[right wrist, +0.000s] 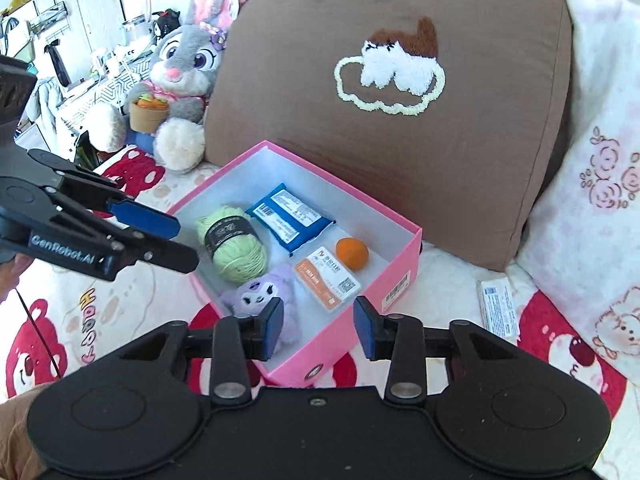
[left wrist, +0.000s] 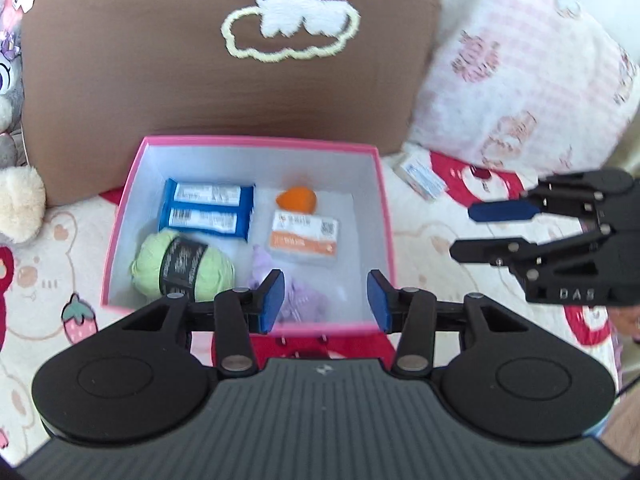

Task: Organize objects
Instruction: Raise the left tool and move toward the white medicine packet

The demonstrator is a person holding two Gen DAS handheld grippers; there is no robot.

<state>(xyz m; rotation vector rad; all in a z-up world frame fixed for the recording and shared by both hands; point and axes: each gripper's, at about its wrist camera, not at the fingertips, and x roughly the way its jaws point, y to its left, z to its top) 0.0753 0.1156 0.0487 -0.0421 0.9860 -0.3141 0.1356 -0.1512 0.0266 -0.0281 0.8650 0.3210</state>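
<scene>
While both grippers hang above it with nothing between their blue pads, the open pink cardboard box [right wrist: 404, 258] with a white inside sits on a cartoon-bear bedspread [right wrist: 32, 344], its far side just in front of a big brown cushion [right wrist: 460, 152] with a fluffy white-and-brown animal stitched on a cloud outline. Inside the box, a flat blue plastic packet with white barcode labels [right wrist: 290, 220] lies toward the far wall, a ball of pale green yarn with a black paper band [right wrist: 236, 246] sits beside it, a small lilac plush toy with a white face [right wrist: 262, 300] rests in the near corner, a flat orange-and-white card pack with a QR code [right wrist: 328, 280] lies next to the plush, and a small round orange ball [right wrist: 352, 253] sits beyond that pack. One small white labelled box [right wrist: 498, 304] lies outside on the bedspread, near the pink-printed pillow [right wrist: 592, 220]. The left gripper [left wrist: 326, 300] is spread apart and empty, and so is the right gripper [right wrist: 318, 328]. From the left wrist the plush is blurred and partly hidden behind a pad, and label text is unreadable.
</scene>
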